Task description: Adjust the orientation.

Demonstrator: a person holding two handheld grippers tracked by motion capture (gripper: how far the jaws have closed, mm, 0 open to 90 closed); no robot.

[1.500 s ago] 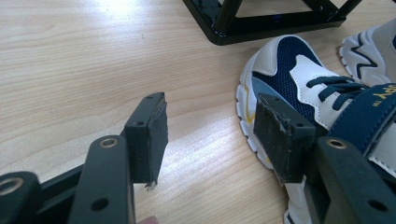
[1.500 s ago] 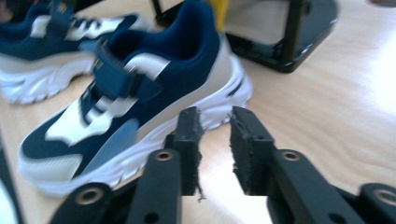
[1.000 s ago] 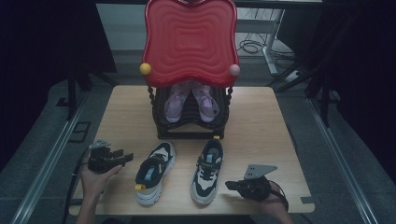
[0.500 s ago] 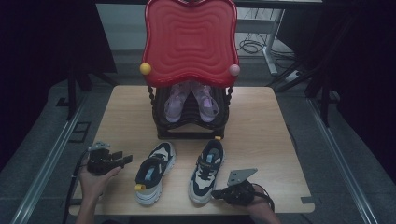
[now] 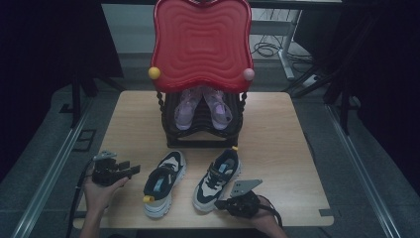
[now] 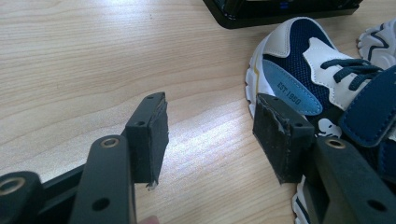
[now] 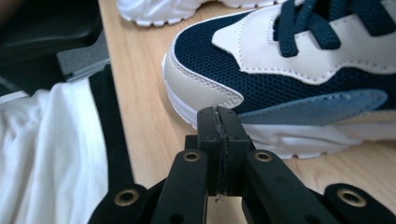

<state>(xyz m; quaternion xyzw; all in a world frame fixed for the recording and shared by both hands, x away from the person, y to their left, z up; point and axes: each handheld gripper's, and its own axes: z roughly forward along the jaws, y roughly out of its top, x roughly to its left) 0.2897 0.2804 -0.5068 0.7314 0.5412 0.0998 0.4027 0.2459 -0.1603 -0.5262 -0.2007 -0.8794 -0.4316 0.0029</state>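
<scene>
Right navy-and-white mesh sneaker (image 5: 217, 179) lies lengthwise, toe far; clenched right gripper (image 5: 221, 204) at its heel, left gripper (image 5: 132, 169) released.

Bare table (image 5: 297, 144) right of shoe rack (image 5: 203, 131)

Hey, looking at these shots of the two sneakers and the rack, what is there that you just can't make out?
- Pink shoes on the black rack: high view, their upper parts are hidden by the red tray.
- Right sneaker: right gripper view, cut off by the top and right edges.
- Left sneaker: left gripper view, partly behind a black jaw.
</scene>
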